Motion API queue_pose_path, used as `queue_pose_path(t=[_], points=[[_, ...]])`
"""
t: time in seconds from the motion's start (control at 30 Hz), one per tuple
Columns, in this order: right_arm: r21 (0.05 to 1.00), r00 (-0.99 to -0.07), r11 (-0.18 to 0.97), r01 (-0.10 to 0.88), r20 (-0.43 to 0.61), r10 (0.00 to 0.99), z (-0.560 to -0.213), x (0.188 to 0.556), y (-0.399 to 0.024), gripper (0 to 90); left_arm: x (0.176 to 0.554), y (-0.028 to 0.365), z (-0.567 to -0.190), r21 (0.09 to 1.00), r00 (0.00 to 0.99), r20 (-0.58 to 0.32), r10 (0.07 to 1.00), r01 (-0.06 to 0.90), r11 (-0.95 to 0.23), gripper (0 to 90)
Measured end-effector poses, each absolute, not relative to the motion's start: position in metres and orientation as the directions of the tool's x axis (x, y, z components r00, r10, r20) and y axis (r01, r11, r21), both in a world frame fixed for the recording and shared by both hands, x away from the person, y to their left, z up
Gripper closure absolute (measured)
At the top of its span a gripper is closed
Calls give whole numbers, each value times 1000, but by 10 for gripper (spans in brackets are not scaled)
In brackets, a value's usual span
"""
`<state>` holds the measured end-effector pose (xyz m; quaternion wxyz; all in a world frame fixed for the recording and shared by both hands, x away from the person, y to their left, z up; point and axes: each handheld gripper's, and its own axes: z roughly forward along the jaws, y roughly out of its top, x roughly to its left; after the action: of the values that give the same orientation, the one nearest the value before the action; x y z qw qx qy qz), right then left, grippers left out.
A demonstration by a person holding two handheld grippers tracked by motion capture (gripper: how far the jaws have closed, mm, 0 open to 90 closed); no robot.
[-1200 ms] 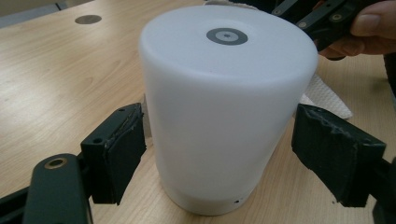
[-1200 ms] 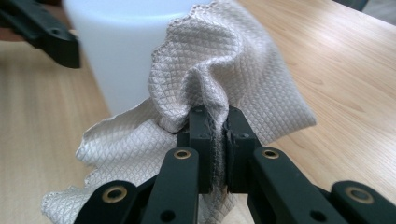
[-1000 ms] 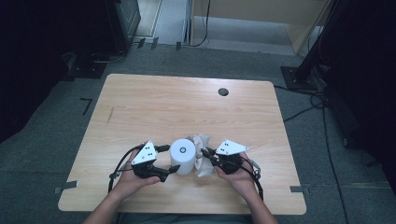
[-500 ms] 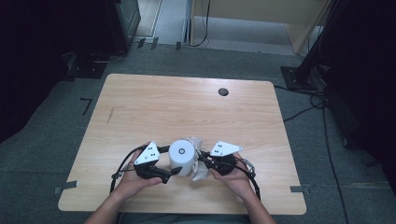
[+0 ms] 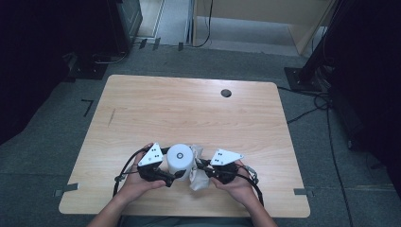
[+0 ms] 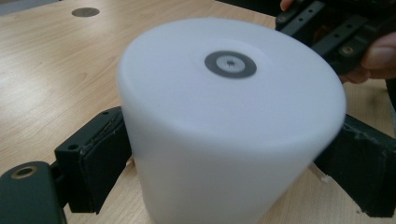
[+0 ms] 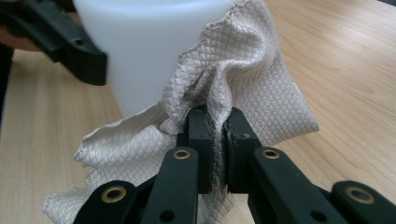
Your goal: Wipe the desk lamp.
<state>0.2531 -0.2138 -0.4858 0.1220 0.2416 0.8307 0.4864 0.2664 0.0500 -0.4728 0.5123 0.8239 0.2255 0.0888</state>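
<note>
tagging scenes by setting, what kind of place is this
Probably a lab or workshop recording space: a bare wooden table on grey carpet, cables trailing over the floor, dark equipment stands around it.

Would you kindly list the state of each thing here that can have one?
White cup: upside down on the table, between the left claw's pads.
Cloth: crumpled, pinched, draped against the cup.
Left claw: jaws have just been opening around the cup.
Right claw: shut on the cloth.

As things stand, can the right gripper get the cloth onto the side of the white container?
Probably yes. The right gripper is shut on the cloth, which already lies beside the white container with nothing between. The left gripper, whose jaws have just been opening, flanks the container on other sides.
</note>
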Motion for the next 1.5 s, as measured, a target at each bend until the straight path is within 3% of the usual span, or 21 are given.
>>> queue_pose_path(t=[0.5,1.0,1.2,1.4,1.5], points=[[865,-869,425,268,27,494,-487,249,-206,843,262,44,-469,881,877,-40,479,257,-398,75],[848,-900,457,266,49,433,-485,245,-227,838,268,40,-475,904,948,-38,315,167,-393,78],[848,-873,432,307,71,482,-486,249,-241,838,274,31,-469,887,962,-16,271,139,-440,80],[857,-850,404,321,73,521,-485,251,-251,838,289,30,-470,887,965,-63,253,171,-430,80],[857,-840,396,331,77,537,-485,252,-254,838,294,27,-465,865,970,-22,241,139,-481,80]])
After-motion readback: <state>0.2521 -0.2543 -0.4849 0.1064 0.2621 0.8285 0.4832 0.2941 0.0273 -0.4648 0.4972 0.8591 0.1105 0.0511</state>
